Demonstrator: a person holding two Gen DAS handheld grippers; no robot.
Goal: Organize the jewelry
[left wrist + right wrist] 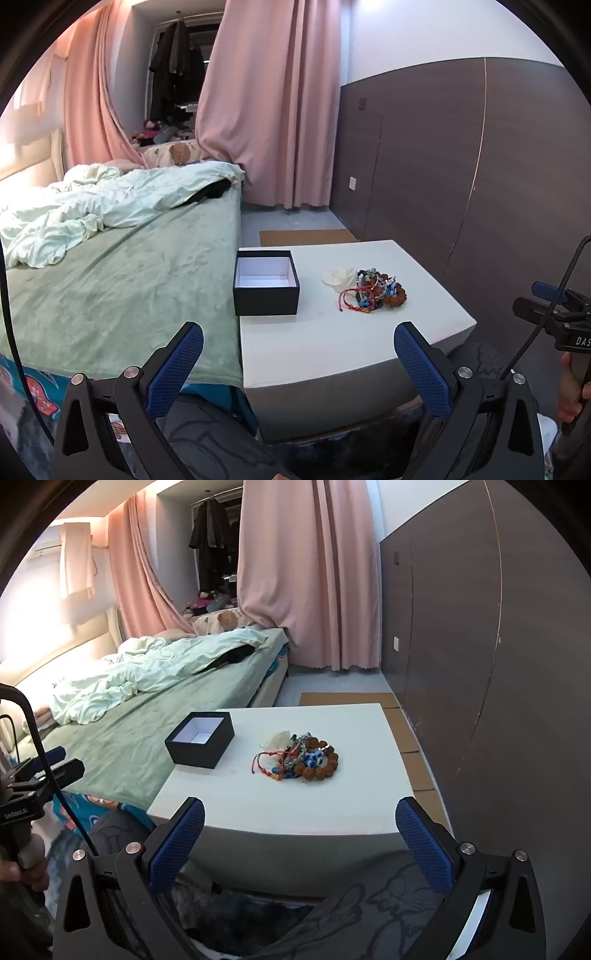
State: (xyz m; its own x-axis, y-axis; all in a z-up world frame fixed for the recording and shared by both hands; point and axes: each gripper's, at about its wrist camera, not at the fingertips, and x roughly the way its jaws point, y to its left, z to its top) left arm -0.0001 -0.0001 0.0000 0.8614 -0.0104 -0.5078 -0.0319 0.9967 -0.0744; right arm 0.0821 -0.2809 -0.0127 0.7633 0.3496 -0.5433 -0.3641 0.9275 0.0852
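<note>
1. While both the left gripper (299, 363) and right gripper (301, 840) are held fully spread and empty, nothing is secured.
2. Because the tangled heap of beaded and corded bracelets (297, 758) lies on the white table (332, 720) beside the open black box (200, 744), several strands could be dragged out together and spilled.

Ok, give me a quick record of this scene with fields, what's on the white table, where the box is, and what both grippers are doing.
surface: white table beside the bed
container: black box, open, white inside, nothing in it, at the table's bed-side edge
items: jewelry pile of bracelets and cords, apart from the box
extra: pale white object touching the pile's far side
left gripper: open, holding nothing, short of the table
right gripper: open, holding nothing, short of the table
progress: no jewelry in the box
</note>
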